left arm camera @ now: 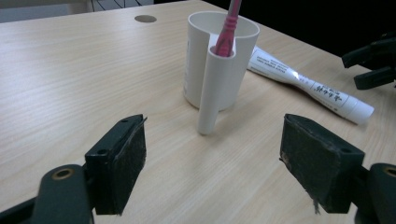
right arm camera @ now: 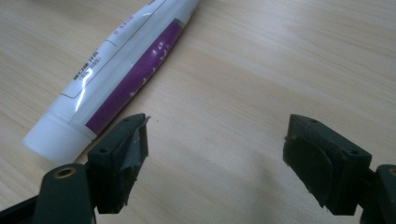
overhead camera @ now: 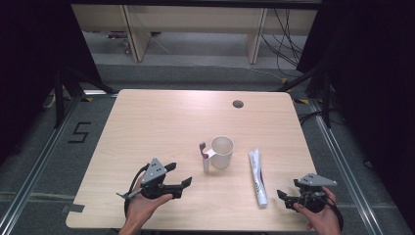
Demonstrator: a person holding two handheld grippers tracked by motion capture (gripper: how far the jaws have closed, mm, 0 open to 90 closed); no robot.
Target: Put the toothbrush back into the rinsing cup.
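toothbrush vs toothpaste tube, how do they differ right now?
The toothbrush is pink and thin; the toothpaste tube is white with a purple band and much thicker. The toothbrush stands nearly upright in the side holder of the white cup; the toothpaste tube lies flat on the table, to the right of the cup. Shared: neither is held by any tongs.

We see the right claw [right arm camera: 215, 163] low over the wooden desk [right arm camera: 280, 65], jaws spread wide, nothing between them. A white toothpaste tube [right arm camera: 116, 74] with a purple stripe lies flat, cap end just beside the left jaw, body slanting away up the frame.
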